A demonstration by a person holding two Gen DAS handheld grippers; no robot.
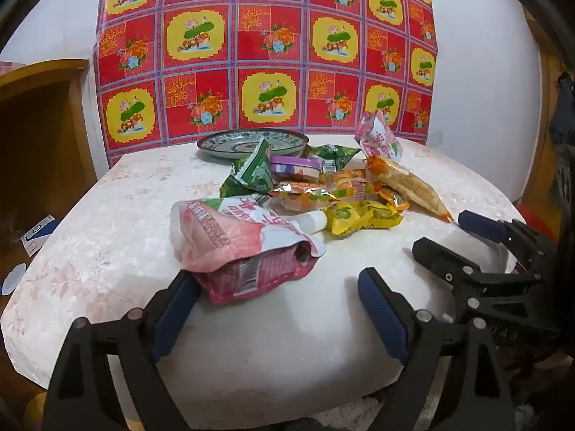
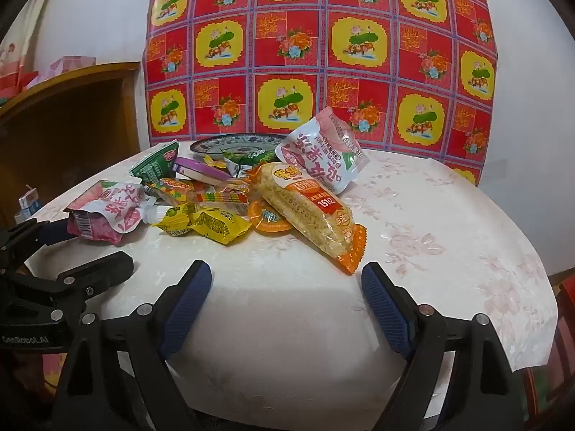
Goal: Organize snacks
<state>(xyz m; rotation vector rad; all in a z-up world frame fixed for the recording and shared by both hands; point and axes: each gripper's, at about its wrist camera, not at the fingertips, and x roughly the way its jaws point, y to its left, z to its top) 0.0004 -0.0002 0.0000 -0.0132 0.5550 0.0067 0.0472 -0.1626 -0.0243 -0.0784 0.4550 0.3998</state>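
A pile of snack packets lies on a round white table [image 1: 107, 222]. A pink spouted pouch [image 1: 237, 244] lies nearest, just beyond my open, empty left gripper [image 1: 276, 287], whose left pad is close to the pouch's bottom edge. Behind it lie yellow packets [image 1: 359, 217], green packets [image 1: 255, 172], a purple tub [image 1: 294, 167], a long orange noodle packet [image 1: 409, 186] and a second pink pouch [image 1: 377, 136]. A blue patterned plate [image 1: 251, 143] stands at the back. My right gripper [image 2: 287, 280] is open and empty, just short of the noodle packet [image 2: 312, 212].
A red and yellow flowered cloth [image 1: 266, 46] hangs behind the table. A wooden cabinet [image 1: 36, 125] stands at the left. The right gripper shows in the left wrist view [image 1: 463, 237]; the left gripper shows in the right wrist view [image 2: 82, 251]. The table's right side [image 2: 449, 233] carries only the cloth.
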